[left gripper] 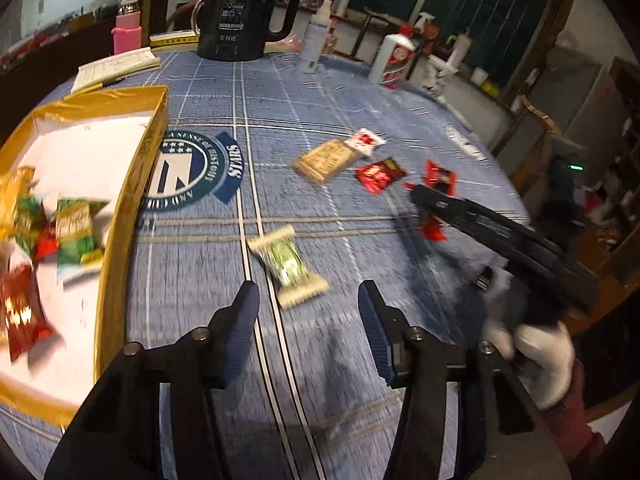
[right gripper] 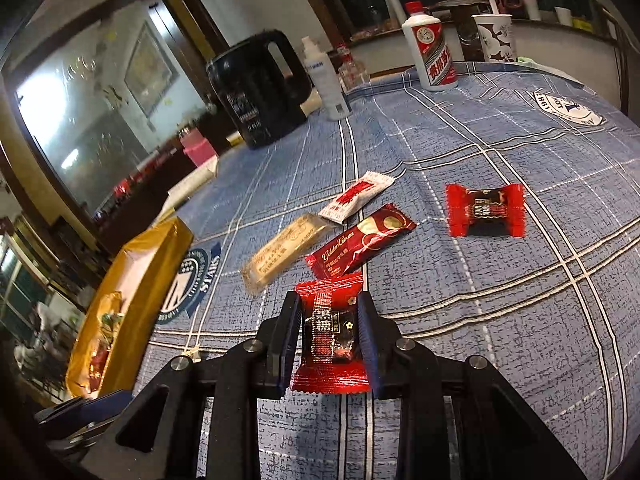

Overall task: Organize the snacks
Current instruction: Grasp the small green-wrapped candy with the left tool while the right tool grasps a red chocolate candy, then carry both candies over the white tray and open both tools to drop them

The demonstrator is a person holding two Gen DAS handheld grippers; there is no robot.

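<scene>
Red foil-wrapped candy (right gripper: 330, 336) sits clenched in the right gripper (right gripper: 329, 336); left gripper (left gripper: 308, 320) released, empty; next, carry to gold cardboard tray (right gripper: 160, 256).

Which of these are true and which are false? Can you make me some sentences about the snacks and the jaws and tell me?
1. The right gripper has its jaws shut on a red candy. True.
2. The left gripper is holding the green and white candy. False: its jaws are open and empty, with that candy lying on the tablecloth just ahead of them.
3. The gold box already has snacks in it. True.
4. The black kettle is lying on its side. False: it stands upright at the far edge of the table.
5. Another red candy lies alone on the cloth. True.
</scene>
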